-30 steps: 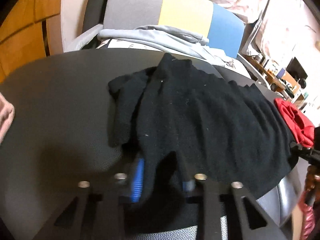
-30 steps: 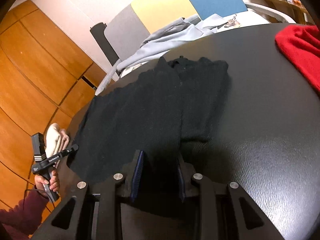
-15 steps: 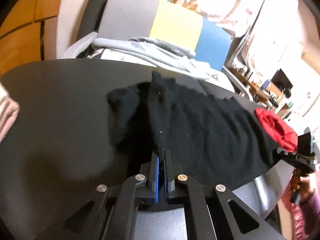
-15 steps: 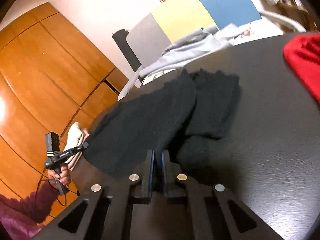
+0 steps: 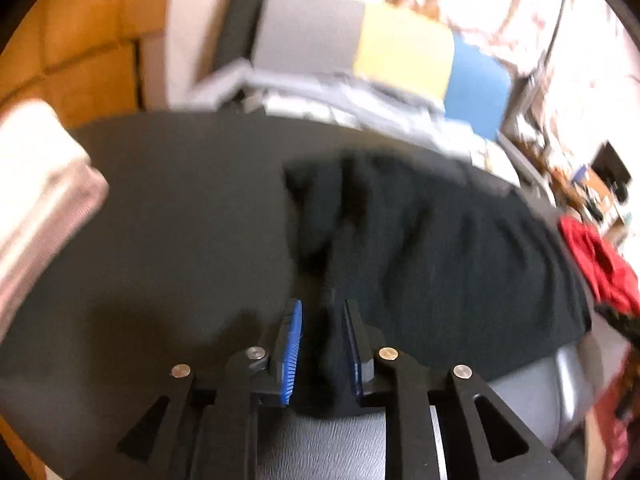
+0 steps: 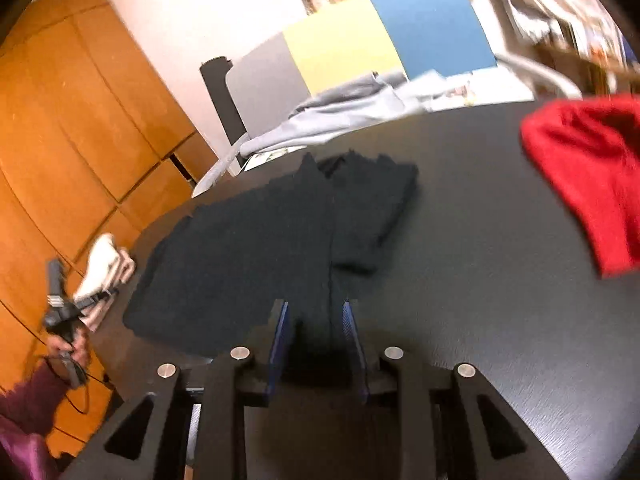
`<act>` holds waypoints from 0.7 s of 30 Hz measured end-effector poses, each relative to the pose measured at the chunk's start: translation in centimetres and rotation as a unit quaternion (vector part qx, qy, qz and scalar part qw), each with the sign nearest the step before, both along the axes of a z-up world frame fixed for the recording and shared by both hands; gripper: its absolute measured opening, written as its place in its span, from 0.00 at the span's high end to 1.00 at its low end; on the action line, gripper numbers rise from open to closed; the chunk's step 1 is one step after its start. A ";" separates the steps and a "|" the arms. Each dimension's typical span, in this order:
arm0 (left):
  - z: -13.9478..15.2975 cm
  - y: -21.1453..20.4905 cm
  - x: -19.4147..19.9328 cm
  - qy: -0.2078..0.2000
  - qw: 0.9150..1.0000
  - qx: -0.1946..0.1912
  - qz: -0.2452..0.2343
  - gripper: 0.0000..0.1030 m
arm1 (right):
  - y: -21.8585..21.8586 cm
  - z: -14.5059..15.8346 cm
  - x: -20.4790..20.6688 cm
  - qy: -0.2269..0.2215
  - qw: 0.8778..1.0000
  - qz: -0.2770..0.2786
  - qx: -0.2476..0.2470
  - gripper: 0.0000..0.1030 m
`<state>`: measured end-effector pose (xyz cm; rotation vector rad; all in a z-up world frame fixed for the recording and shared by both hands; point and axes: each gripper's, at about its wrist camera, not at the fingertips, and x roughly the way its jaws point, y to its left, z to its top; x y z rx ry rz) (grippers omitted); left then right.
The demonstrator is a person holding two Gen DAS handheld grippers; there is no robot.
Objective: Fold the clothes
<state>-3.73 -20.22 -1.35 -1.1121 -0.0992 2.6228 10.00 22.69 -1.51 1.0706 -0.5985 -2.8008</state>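
The black garment point(image 6: 256, 248) lies part-folded across the dark surface point(image 6: 480, 280); both the left claw point(image 5: 320, 336) and right claw point(image 6: 314, 332) have just been opening, hem loose between them; more folds remain

I am seeing the sweater point(image 6: 256, 256) lying across the table point(image 6: 480, 280), its near edge between each gripper's jaws. The hat point(image 6: 592, 184) is sitting on the table right of it, the towel point(image 5: 36, 200) left of it. Behind the table a chair point(image 6: 360, 48) is standing, clothes point(image 6: 340, 116) lying on it.
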 end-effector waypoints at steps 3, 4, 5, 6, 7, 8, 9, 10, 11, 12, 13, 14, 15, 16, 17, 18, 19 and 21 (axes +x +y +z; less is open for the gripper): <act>1.7 1.3 0.8 0.063 0.998 0.002 0.019 0.58 | -2.0 0.6 -1.9 0.002 0.999 0.017 0.035 0.72; 1.9 2.1 0.9 0.073 0.997 0.008 0.011 0.56 | -3.0 0.6 -3.1 -0.001 0.999 0.024 0.046 0.73; 1.6 3.4 0.9 0.071 0.997 0.009 -0.003 0.48 | -4.1 0.6 -4.2 -0.005 0.998 0.031 0.057 0.73; 1.1 4.8 0.8 0.065 0.998 0.007 -0.019 0.46 | -5.1 0.6 -5.4 -0.009 0.997 0.038 0.069 0.74; 0.6 6.0 0.7 0.062 0.997 0.003 -0.036 0.46 | -6.1 0.7 -6.6 -0.012 0.996 0.045 0.080 0.75; 0.0 7.2 0.6 0.060 0.997 -0.002 -0.053 0.46 | -6.6 0.7 -7.7 -0.013 0.995 0.046 0.092 0.75; -0.9 8.6 0.5 0.061 0.996 -0.020 -0.068 0.46 | -6.9 0.6 -8.7 -0.011 0.993 0.045 0.105 0.75; -1.7 9.8 0.3 0.063 0.994 -0.049 -0.073 0.46 | -7.2 0.6 -9.8 -0.010 0.992 0.043 0.118 0.75; -2.5 10.8 0.0 0.063 0.992 -0.079 -0.073 0.46 | -7.2 0.4 -10.8 -0.016 0.990 0.040 0.135 0.75; -3.4 11.2 -0.4 0.054 0.991 -0.106 -0.066 0.46 | -6.6 -0.3 -11.7 -0.041 0.987 0.026 0.154 0.75; -4.3 11.4 -0.8 0.040 0.989 -0.132 -0.057 0.46 | -5.9 -1.2 -12.4 -0.071 0.982 0.009 0.174 0.77; -4.7 10.9 -1.3 0.027 0.990 -0.130 -0.047 0.43 | -4.9 -1.7 -12.4 -0.077 0.983 -0.006 0.166 0.77; -4.9 10.0 -1.8 0.015 0.993 -0.113 -0.037 0.41 | -3.8 -2.0 -12.0 -0.073 0.986 -0.019 0.147 0.77; -5.0 9.2 -2.2 0.003 0.995 -0.096 -0.026 0.41 | -2.7 -2.4 -11.6 -0.069 0.989 -0.033 0.127 0.77; -5.1 8.5 -2.5 -0.005 0.996 -0.085 -0.020 0.41 | -2.1 -2.5 -11.3 -0.066 0.990 -0.042 0.120 0.78; -5.3 7.9 -2.6 -0.011 0.997 -0.077 -0.016 0.41 | -2.1 -2.3 -11.1 -0.068 0.988 -0.046 0.130 0.78; -5.3 7.6 -2.7 -0.013 0.997 -0.072 -0.016 0.41 | -2.5 -2.2 -11.0 -0.073 0.985 -0.046 0.149 0.78; -4.9 7.6 -2.5 -0.009 0.996 -0.084 -0.022 0.42 | -3.1 -1.4 -11.2 -0.071 0.984 -0.042 0.157 0.76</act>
